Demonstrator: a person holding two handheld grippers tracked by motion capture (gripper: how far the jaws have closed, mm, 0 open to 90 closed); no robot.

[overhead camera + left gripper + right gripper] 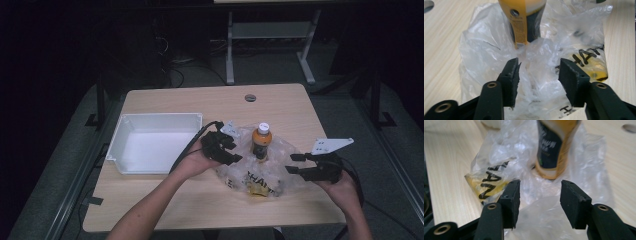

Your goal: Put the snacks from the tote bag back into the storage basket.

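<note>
Item 1: shallow white rectangular plastic tray (pixel 131 131), on the left half of the light wooden table (pixel 200 100); nothing lay in it.

Item 2: crumpled clear plastic bag (pixel 285 155), spread flat on the table just right of the tray. Black block lettering ran across a yellow patch near its front edge; the letters "HAN" could be made out, the rest lost in folds.

Item 3: small bottle (pixel 261 141) with white cap, orange shoulder and dark body, upright on the bag near the table's middle. Its yellow-and-dark label carried print too small and blurred to read.

Item 4: left claw (pixel 226 146), held in the person's left hand (pixel 192 161), jaws parted over the bag's left edge with film bunched between them, not pinched.

Item 5: right claw (pixel 296 163), in the right hand (pixel 345 186), jaws parted at the bag's right edge, gripping nothing.
</note>
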